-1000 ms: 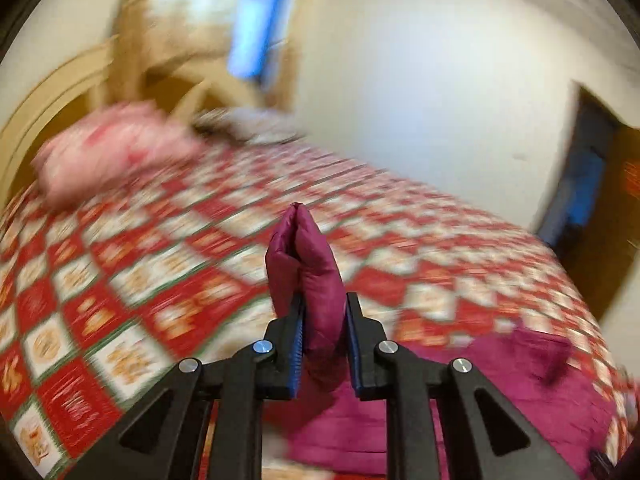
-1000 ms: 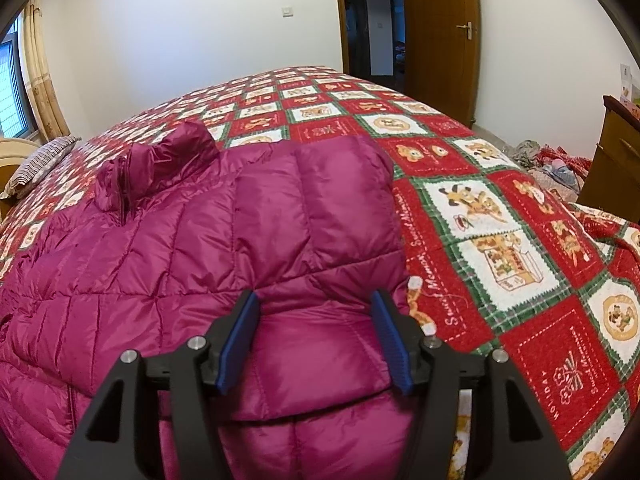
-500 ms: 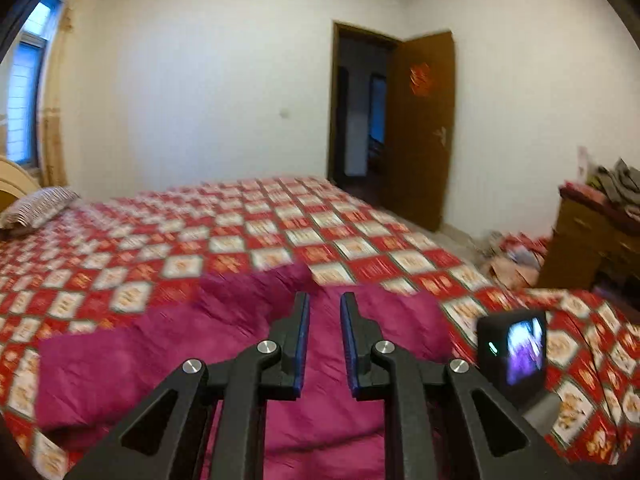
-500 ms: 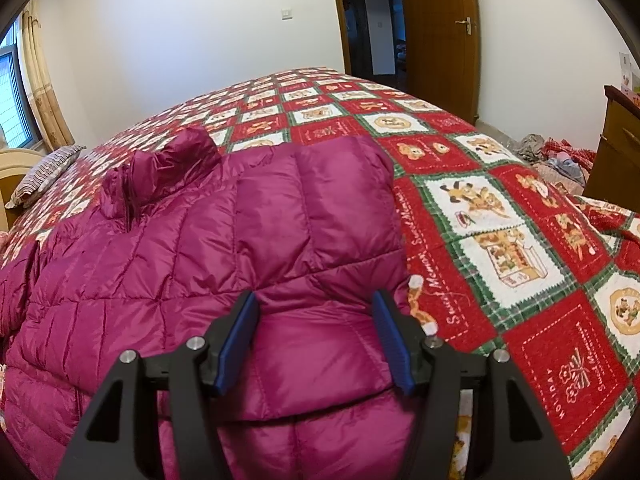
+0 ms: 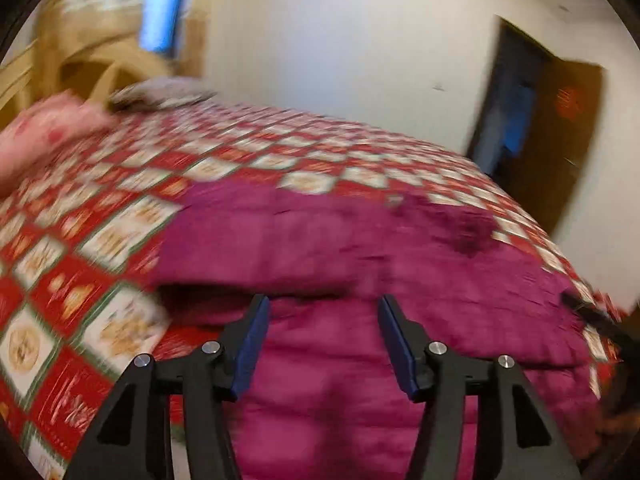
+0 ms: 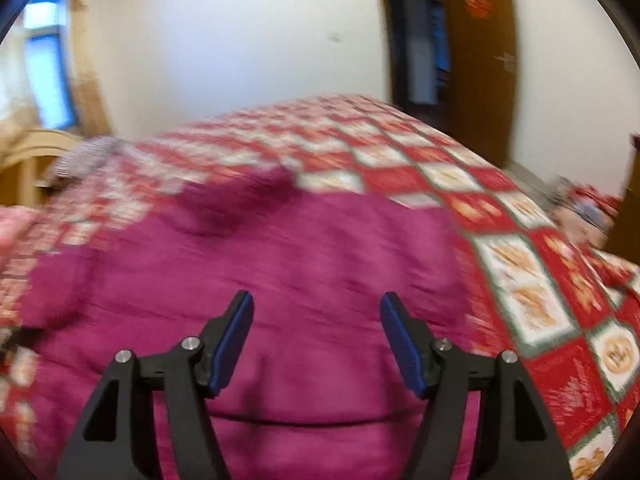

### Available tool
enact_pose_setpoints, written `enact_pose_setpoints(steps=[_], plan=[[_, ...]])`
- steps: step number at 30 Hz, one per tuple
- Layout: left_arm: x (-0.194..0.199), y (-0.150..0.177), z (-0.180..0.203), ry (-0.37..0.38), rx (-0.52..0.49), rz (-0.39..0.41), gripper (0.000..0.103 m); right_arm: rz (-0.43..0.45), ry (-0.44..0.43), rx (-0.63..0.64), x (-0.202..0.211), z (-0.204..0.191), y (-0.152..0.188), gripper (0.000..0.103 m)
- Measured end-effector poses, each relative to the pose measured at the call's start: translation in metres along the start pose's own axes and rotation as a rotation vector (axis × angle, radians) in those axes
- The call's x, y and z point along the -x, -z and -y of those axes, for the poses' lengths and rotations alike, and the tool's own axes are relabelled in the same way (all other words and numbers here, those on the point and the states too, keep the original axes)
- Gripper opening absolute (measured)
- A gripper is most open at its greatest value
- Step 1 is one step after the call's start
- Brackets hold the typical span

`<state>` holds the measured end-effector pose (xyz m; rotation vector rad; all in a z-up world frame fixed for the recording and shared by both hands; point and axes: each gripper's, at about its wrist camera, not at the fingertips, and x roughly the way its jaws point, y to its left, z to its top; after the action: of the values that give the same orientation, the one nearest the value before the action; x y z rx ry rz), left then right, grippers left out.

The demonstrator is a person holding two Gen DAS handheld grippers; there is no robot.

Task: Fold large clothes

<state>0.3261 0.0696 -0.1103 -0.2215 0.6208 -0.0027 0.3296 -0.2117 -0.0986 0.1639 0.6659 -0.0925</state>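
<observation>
Patchwork bedspread (image 5: 80,264); magenta jacket (image 6: 320,264) below both hand-held grippers, jaws just spreading, empty.

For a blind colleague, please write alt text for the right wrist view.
A magenta quilted puffer jacket lies on a bed with a red, white and green checked quilt. The right tool hangs open above it, holding nothing. The picture is motion-blurred.

Your left gripper (image 5: 322,312) sits at bottom centre, its blue-padded jaws just opened, nothing between them. Below lies the magenta quilted puffer jacket (image 5: 360,264), spread across the red-and-white patchwork bedspread (image 5: 80,280). A pink pillow (image 5: 36,136) blurs at the left edge, a brown wooden door (image 5: 560,132) at upper right.
</observation>
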Motion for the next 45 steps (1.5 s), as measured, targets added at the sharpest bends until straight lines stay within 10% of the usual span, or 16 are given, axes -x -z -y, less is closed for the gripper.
enact_pose_setpoints(steps=[5, 12, 14, 15, 17, 31, 41, 45], plan=[[-0.026, 0.031, -0.031, -0.072, 0.125, -0.1, 0.058, -0.079, -0.292, 0.068, -0.019, -0.102, -0.022, 0.072], [-0.022, 0.043, -0.054, 0.066, 0.298, -0.059, 0.066, -0.262, -0.424, 0.044, -0.094, -0.189, -0.022, 0.072], [-0.019, 0.045, -0.052, 0.079, 0.296, -0.048, 0.068, -0.332, -0.423, 0.07, -0.109, -0.206, -0.012, 0.055], [-0.018, 0.046, -0.052, 0.083, 0.295, -0.045, 0.07, -0.366, -0.426, 0.089, -0.113, -0.213, -0.007, 0.03], [-0.017, 0.045, -0.052, 0.089, 0.294, -0.042, 0.071, -0.363, -0.447, 0.104, -0.106, -0.217, -0.004, 0.023], [-0.026, 0.04, -0.053, 0.08, 0.282, -0.052, 0.074, -0.044, -0.445, 0.026, 0.038, -0.119, -0.064, 0.014], [-0.031, 0.031, -0.037, -0.025, 0.18, -0.115, 0.074, -0.196, -0.183, -0.035, -0.003, -0.013, -0.005, 0.015], [-0.022, 0.019, -0.022, -0.112, 0.051, -0.163, 0.074, -0.277, -0.098, -0.077, -0.029, 0.003, 0.015, 0.046]])
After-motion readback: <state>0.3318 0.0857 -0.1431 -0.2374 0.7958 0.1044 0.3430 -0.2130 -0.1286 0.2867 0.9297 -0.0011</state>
